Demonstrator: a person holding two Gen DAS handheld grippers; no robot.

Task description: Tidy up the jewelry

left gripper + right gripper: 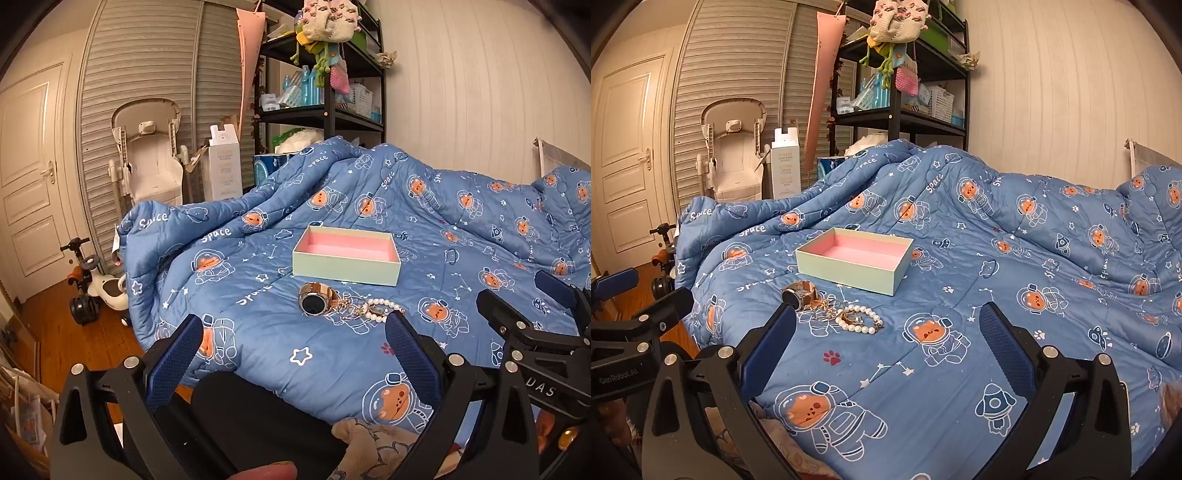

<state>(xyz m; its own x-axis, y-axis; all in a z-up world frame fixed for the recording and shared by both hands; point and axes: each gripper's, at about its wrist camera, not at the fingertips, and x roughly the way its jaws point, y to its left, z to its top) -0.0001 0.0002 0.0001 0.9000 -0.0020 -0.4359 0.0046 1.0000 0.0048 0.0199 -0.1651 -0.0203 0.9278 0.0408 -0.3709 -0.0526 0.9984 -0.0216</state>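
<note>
Lying bunched together on the blue quilted bedspread printed with astronaut bears (pixel 332 369), the jewelry sits just at the near side of the shallow rectangular box with pale mint walls and a pink lining (pixel 346 264), a grouping that looks deliberate: the box is open and empty, its long wall turned toward the pieces, so each one needs only a short lift over the rim. From the left wrist view, the round-faced wristwatch with a rose-gold case and band (pixel 314 302) lies at about 12 o'clock from the left gripper (pixel 293 334), ahead of the fingertips and apart from them, while the white pearl bracelet with gold charms (pixel 380 312) lies at about 1 o'clock, its beads partly hidden behind the tip of the right-hand finger; whether they touch it I cannot tell. That gripper's jaws are spread wide and hold nothing. From the right wrist view, the watch and bracelet lie at roughly 11 o'clock from the right gripper (pixel 888 319), the bracelet just beyond its left-hand finger and the box farther off behind. These jaws too stand wide apart and empty. Both tools hover low over the bedspread, side by side, and nothing seems to have been packed yet
</note>
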